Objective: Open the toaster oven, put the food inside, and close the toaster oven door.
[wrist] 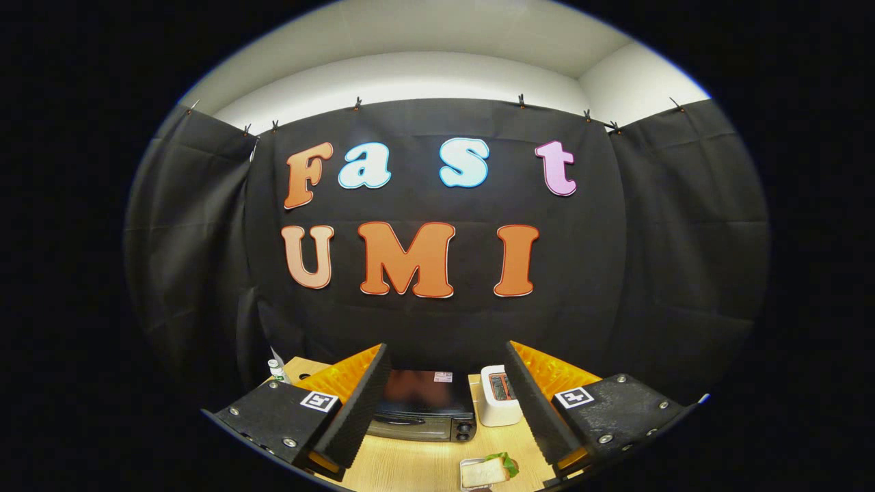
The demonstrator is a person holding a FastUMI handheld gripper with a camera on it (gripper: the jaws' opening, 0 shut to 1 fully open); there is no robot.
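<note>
The claw (pixel 437 403) hangs above the bench (pixel 410 465) with its two fingers spread wide and nothing between their pads; the left finger (pixel 355 410) and the right finger (pixel 533 403) frame the far part of the bench.

The toaster oven (pixel 424 406) sits at the bench's far edge, against the black cloth wall, seen between the fingers and well beyond them. Its door looks closed, with the handle running across the top of the front and two knobs at the right end of the front, though from this high angle the front is foreshortened and I would not swear to the door's exact seating.

Just to the right of the oven, also at the far edge, stands a white pop-up toaster (pixel 499 396), partly behind the right finger.

The food, a sandwich (pixel 487 471) with a green leaf showing at one side, lies in a small clear tray (pixel 466 466) nearer the bench's front edge, on the bench's right half, below the gap between the fingers and closer to the right one. It is well apart from the oven.

A small bottle with a green band (pixel 277 370) stands at the far left corner of the bench, beyond the left finger.
</note>
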